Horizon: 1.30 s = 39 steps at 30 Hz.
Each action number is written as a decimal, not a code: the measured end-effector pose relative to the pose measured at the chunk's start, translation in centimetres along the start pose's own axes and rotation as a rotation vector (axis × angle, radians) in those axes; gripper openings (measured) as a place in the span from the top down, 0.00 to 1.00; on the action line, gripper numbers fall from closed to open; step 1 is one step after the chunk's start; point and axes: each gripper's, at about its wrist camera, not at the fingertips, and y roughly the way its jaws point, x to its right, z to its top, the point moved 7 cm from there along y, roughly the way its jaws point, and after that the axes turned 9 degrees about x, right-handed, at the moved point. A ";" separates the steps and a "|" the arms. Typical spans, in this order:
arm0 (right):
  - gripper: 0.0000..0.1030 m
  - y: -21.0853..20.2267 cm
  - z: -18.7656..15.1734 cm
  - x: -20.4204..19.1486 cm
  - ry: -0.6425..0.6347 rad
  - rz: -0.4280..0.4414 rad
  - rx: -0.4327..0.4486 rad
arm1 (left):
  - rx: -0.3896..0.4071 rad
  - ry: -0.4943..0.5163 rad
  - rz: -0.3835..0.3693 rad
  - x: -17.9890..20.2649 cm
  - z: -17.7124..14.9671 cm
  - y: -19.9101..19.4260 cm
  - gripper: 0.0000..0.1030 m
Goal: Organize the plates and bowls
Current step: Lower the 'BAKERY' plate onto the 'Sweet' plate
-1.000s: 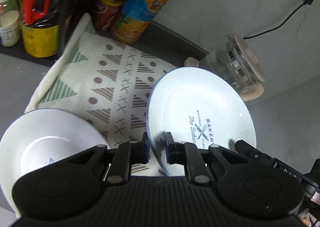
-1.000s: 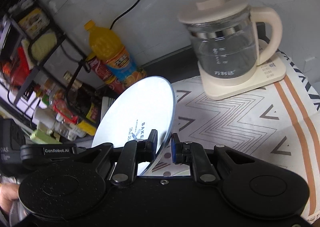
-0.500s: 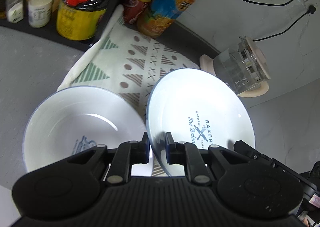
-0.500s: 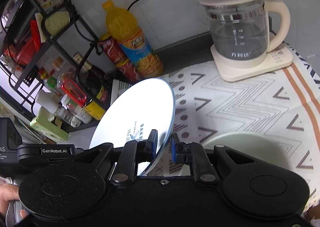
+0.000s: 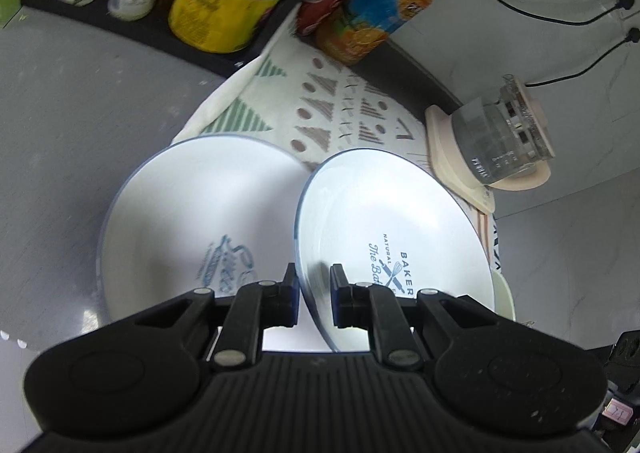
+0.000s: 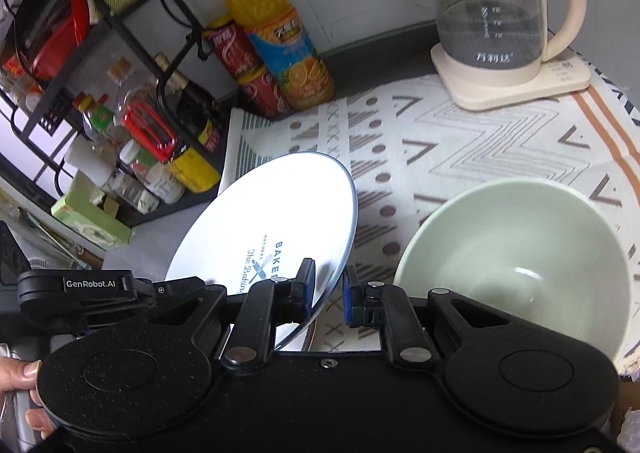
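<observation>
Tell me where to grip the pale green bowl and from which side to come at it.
Take the green bowl by its rim, one finger inside the wall and one outside, coming from above on the near edge. It sits upright and open on the patterned cloth, and its body looks too wide to span. Both hand-held grippers, left and right, are now shut on the bakery plate, so one must let go first.

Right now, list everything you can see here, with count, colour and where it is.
Bakery plate: one, white, tilted, gripped at opposite rims.
Second plate: one, white, flat, left of the first.
Bowl: one, pale green, on the mat.
Mat: one, patterned, on the counter.
Kettle: one, glass and cream, back right.
Juice bottle: one, orange, by the wall.
Rack: one, black, holding jars.
Left gripper, right gripper: black, clamping the Bakery plate.
</observation>
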 end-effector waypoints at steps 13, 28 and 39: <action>0.86 1.6 -2.7 -2.9 -0.066 -0.036 -0.059 | -0.044 -0.034 0.041 -4.0 -1.2 0.5 0.87; 0.86 3.4 -4.5 -4.0 -0.103 -0.073 -0.127 | -0.066 -0.067 0.072 -6.5 -1.8 1.5 0.87; 0.86 4.7 -5.5 -4.6 -0.146 -0.094 -0.156 | -0.050 -0.069 0.101 -7.5 -1.9 1.5 0.87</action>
